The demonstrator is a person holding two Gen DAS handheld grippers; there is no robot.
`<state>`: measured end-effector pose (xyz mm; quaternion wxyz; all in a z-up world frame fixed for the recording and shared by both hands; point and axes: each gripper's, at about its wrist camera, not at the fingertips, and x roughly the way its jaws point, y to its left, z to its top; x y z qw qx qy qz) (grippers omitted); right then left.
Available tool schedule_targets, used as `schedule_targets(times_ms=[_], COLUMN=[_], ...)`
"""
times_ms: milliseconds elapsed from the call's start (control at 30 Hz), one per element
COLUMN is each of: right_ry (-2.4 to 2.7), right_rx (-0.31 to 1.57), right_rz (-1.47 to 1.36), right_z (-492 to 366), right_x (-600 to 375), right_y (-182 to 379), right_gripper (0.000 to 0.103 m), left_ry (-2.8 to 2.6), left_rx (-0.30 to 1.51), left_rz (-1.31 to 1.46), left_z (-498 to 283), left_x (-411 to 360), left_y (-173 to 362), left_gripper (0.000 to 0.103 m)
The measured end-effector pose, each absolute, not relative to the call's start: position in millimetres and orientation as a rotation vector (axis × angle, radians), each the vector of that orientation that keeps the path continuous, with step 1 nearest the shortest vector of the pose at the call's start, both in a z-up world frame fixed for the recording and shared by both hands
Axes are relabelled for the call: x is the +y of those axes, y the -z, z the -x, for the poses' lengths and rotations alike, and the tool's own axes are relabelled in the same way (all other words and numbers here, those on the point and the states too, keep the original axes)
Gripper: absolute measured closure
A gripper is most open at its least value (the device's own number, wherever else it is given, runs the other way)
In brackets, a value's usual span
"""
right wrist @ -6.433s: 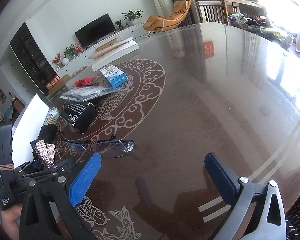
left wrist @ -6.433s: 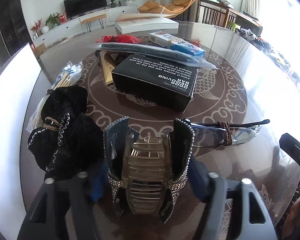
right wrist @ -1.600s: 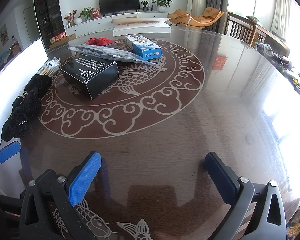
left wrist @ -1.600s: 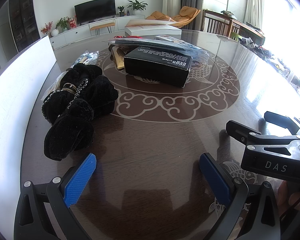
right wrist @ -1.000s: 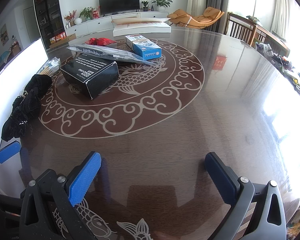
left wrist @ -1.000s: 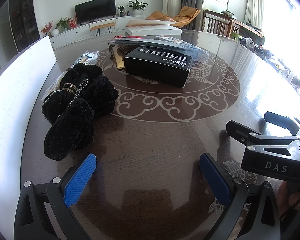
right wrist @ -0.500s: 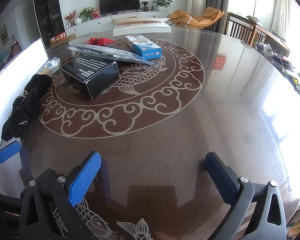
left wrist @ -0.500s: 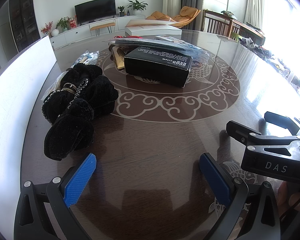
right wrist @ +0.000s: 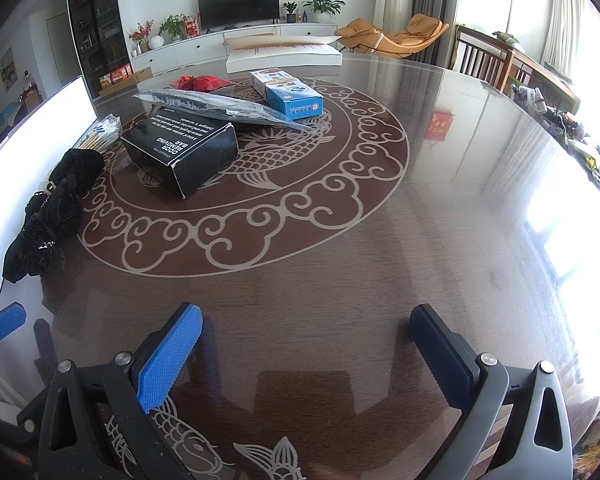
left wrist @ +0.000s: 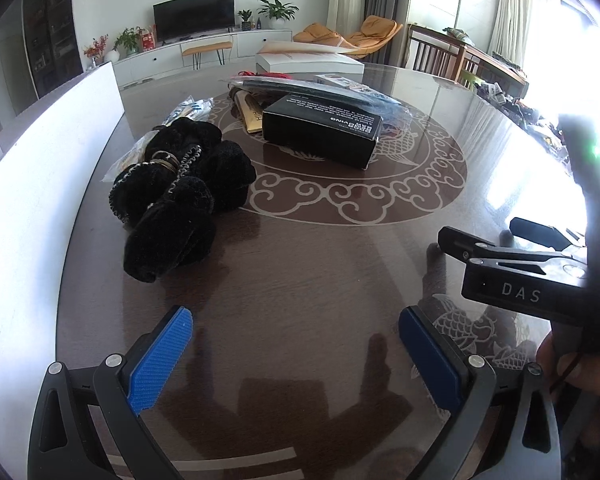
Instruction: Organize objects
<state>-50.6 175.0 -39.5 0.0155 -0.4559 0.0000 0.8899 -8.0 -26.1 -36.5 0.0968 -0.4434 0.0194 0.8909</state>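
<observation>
Between picks, by the look of it — both grippers empty, low over the bare near part of the desk. Left gripper spread wide, holding nothing; right gripper likewise. Black velvet bundle lies near the left edge, black box further in. Likely next: reach left, close on the bundle.

The right hand-held gripper hovers with jaws wide apart and empty over the glossy patterned surface. A black box lies at eleven o'clock, a blue box at twelve.
</observation>
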Motion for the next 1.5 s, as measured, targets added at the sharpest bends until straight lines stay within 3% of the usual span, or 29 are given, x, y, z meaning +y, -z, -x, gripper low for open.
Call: schedule_targets(times_ms=[167,400,533,700,933,1067,1167,1200,1233,1300,1333,1500], right_ry=[-2.769,-2.769,-2.769,-2.769,-2.769,-2.769,-2.769,-2.769,-2.769,-2.769,-2.769,-2.769], right_rx=[0.000,0.000,-0.001,0.000,-0.001,-0.001,-0.001,-0.001,-0.001,0.000,0.000,-0.001], right_rz=[1.418,1.418,1.418,1.418,1.418,1.418,1.418,1.418,1.418,1.418,1.418,1.417], right_z=[50.6,50.6,50.6,50.6,50.6,50.6,50.6,50.6,50.6,50.6,50.6,50.2], right_x=[175.0,175.0,175.0,175.0,175.1,175.1,175.1,175.1,175.1,175.1,175.1,175.1], right_y=[39.5,39.6,39.5,39.6,39.6,39.6,39.7,39.7,39.7,39.8,39.7,39.2], right_gripper=[0.000,0.000,0.000,0.000,0.000,0.000,0.000,0.000,0.000,0.000,0.000,0.000], left_ry=[-2.731,-2.672,-2.428,-2.561,-2.860,-2.862,-2.784,-2.738,-2.715,-2.705,-2.674,-2.548], left_rx=[-0.037,-0.074,-0.118,-0.242,-0.160,0.030,-0.044,-0.112,-0.147,-0.102,-0.113,-0.155], left_rz=[1.262,1.348,1.209,1.184,1.272,1.390,1.454,1.445,1.427,1.391,1.384,1.363], left_z=[39.5,104.2,92.1,86.8,136.1,187.8,210.0,209.9,205.8,190.8,180.5,124.1], left_x=[-55.9,-57.6,-30.3,-54.2,-81.7,-77.7,-83.6,-85.4,-83.7,-72.4,-66.0,-29.4], left_y=[3.4,30.6,20.6,2.3,-12.0,5.2,24.5,28.2,30.1,29.0,28.7,25.5], left_gripper=[0.000,0.000,0.000,0.000,0.000,0.000,0.000,0.007,0.023,0.044,0.048,0.049])
